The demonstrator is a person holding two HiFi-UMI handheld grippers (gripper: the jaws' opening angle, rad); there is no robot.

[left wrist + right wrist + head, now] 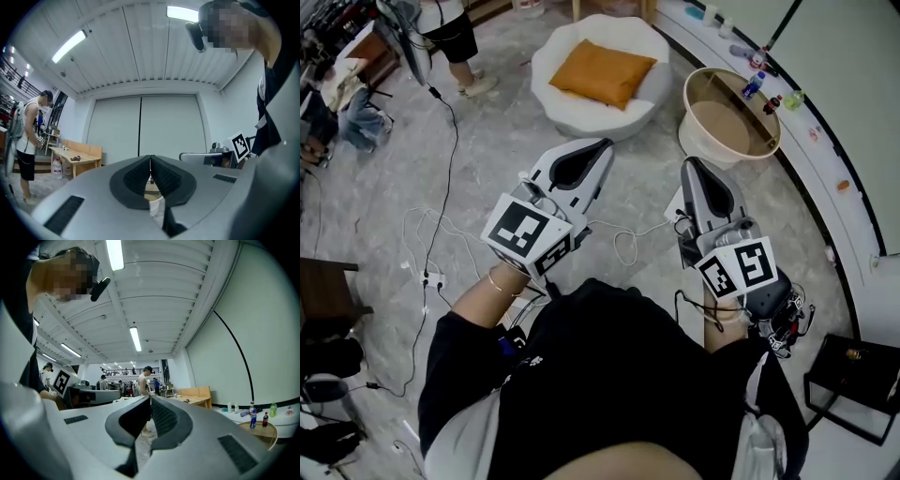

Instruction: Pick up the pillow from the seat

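1. The orange pillow lies flat in the hollow of the white round seat, in the upper middle of the head view. Nothing rests on it.
2. Both tools sit lower in the frame, near the person's body and well apart from the pillow. The left tool and the right tool each have their jaws pressed together with nothing between them, as each gripper view also shows.
3. The step in hand looks like the approach. The jaws should be spread wide before they arrive, since a soft pillow likely needs a deep bite.
4. The pillow's near edge or lower corner is probably the best target. Pinch cloth and filling together rather than pressing on the top face.
5. The tools point out across the room, so they would need tipping down toward the seat.
6. Keep clear of the round beige tub just right of the seat, and step over the cables on the floor at the left.
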